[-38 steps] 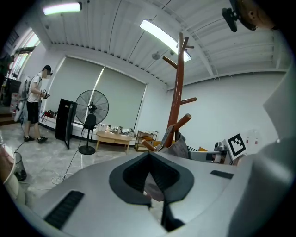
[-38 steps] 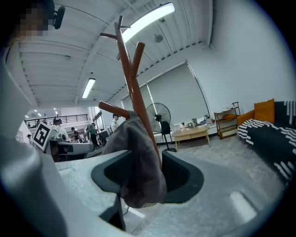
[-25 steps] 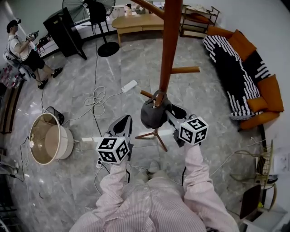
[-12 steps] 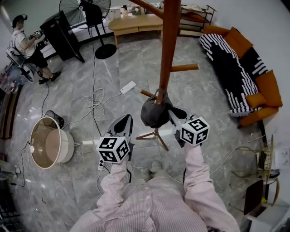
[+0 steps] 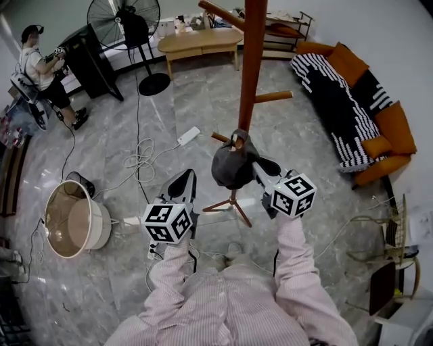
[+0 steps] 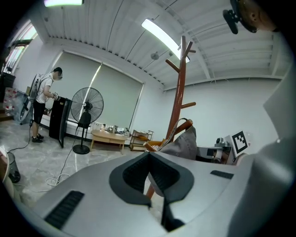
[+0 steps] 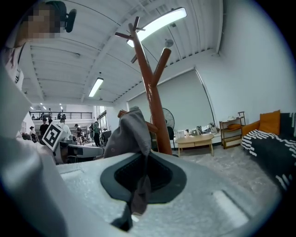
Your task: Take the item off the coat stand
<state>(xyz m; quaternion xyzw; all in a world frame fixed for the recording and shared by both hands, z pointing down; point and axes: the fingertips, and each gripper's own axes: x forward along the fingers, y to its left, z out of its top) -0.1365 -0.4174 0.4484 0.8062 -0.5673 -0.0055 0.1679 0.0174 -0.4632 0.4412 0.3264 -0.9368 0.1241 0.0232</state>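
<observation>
A grey cap hangs from a low peg of the tall brown coat stand. My right gripper reaches in from the cap's right side and is shut on its fabric. In the right gripper view a fold of the cap runs down between the closed jaws of the right gripper. My left gripper hovers left of the cap, apart from it, jaws together and empty. The left gripper view shows that gripper pointing at the cap and the stand.
The stand's tripod feet spread on the marble floor between my arms. A lamp shade lies at left, with cables and a power strip behind it. A fan, a wooden table, a sofa and a person are farther off.
The right gripper's jaws have closed on the cap's fabric. Both hands stay nearly where they were; the head view has tilted slightly.
</observation>
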